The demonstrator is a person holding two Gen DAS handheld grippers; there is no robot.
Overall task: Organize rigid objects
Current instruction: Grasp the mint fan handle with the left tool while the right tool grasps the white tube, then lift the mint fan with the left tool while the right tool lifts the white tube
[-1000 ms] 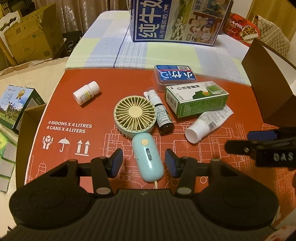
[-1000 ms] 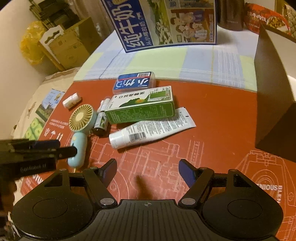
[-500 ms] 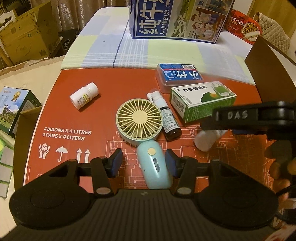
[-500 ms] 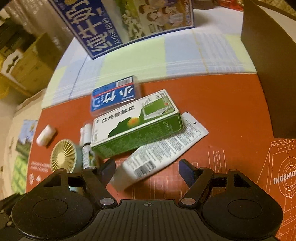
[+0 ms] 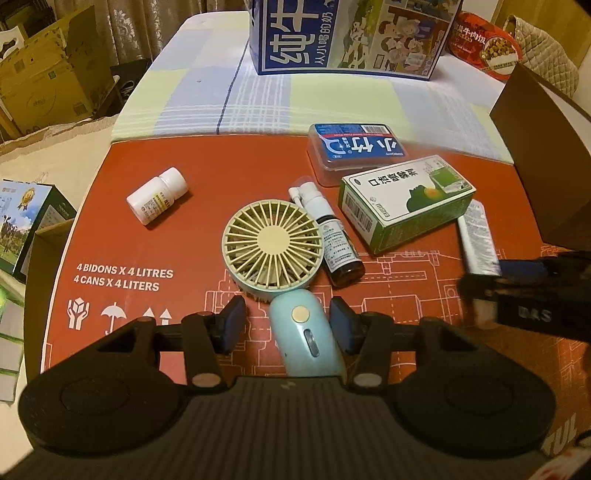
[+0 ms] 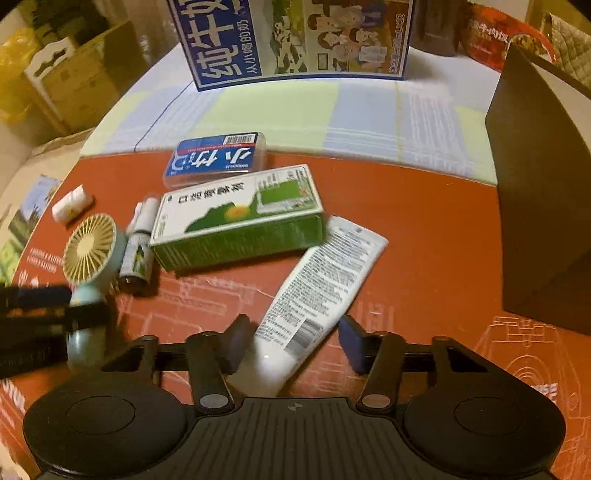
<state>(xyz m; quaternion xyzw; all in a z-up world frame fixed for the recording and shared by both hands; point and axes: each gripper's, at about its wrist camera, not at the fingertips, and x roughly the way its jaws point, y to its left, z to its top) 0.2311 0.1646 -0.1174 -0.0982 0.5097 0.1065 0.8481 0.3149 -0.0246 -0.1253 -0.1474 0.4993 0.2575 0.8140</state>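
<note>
A mint hand fan lies on the red cardboard sheet. My left gripper is open, its fingers on either side of the fan's handle. My right gripper is open around the cap end of a white tube; the cap touches the left pad. Beside the fan lie a brown spray bottle, a green medicine box, a blue clear case and a white pill bottle. The right gripper also shows in the left wrist view.
A dark brown box stands at the right edge. A large blue milk carton stands at the back on a checked cloth. Cardboard boxes stand off the table's left side.
My left gripper has moved forward so the fan's handle lies between its fingers. My right gripper has closed in on the white tube, which has turned cap-first between its fingers.
</note>
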